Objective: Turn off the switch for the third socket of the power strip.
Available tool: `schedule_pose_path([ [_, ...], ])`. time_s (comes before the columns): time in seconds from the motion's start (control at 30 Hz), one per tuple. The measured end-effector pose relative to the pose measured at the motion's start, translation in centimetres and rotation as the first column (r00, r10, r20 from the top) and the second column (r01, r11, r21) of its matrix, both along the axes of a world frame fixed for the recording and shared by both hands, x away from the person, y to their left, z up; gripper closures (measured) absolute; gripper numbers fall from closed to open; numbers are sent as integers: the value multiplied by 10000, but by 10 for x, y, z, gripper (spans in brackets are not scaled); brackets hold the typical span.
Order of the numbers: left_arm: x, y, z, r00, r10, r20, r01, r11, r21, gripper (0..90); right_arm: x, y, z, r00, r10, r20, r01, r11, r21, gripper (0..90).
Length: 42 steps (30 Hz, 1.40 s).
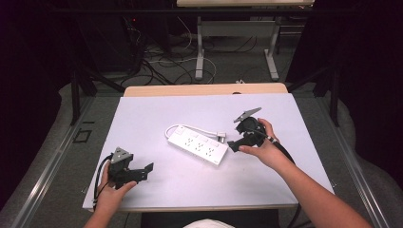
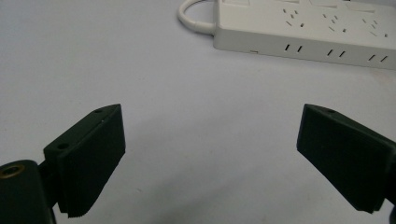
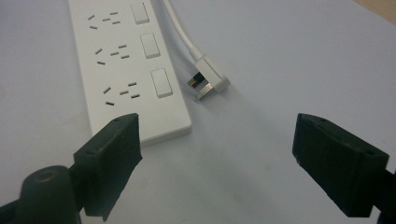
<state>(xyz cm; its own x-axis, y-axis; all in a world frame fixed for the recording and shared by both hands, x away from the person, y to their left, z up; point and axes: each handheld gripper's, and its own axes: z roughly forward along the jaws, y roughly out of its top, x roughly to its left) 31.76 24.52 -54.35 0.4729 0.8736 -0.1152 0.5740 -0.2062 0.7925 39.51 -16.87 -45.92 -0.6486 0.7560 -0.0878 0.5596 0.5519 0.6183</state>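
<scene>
On the white table (image 1: 142, 118), the left gripper (image 1: 147, 169) rests with jaws spread wide, empty, well apart from the power strip (image 1: 197, 145). Right gripper (image 1: 233, 145), equally wide and empty, hovers just beside the strip's end, near its plug (image 3: 208, 78).

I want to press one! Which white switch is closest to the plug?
The end switch, last in the row of three on the power strip. The plug lies right beside it; the other two sit farther up.

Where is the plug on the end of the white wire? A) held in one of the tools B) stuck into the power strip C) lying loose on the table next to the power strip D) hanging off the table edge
C: the plug lies flat on the table, prongs bare, just beside the power strip, and both tools are open and empty.
</scene>
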Motion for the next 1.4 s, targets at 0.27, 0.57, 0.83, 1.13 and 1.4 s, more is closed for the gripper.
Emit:
schedule_pose_path([
  [0.27, 0, 0, 0, 10000, 4, 5, -4, 10000, 14, 83, 8, 14, -1, 9993, 280, -245, -285, 9994, -205, 164],
  [0.57, 0, 0, 0, 10000, 15, 2, -15, 10000, 37, 87, 14, 27, 1, 9976, 635, -289, -642, 9976, -242, 228],
  [0.83, 0, 0, 0, 10000, 31, 0, -31, 10000, 31, 90, 21, 39, -1, 9951, 891, -428, -898, 9959, -126, 340],
  [1.13, 0, 1, 0, 10000, 14, 7, -14, 10000, 47, 92, 27, 48, -2, 9931, 1015, -579, -1031, 9944, -245, 372],
  [1.4, 0, 1, 1, 9999, -36, -100, 36, 10000, 50, 94, 31, 55, -3, 9919, 1064, -698, -1084, 9938, -259, 395],
])
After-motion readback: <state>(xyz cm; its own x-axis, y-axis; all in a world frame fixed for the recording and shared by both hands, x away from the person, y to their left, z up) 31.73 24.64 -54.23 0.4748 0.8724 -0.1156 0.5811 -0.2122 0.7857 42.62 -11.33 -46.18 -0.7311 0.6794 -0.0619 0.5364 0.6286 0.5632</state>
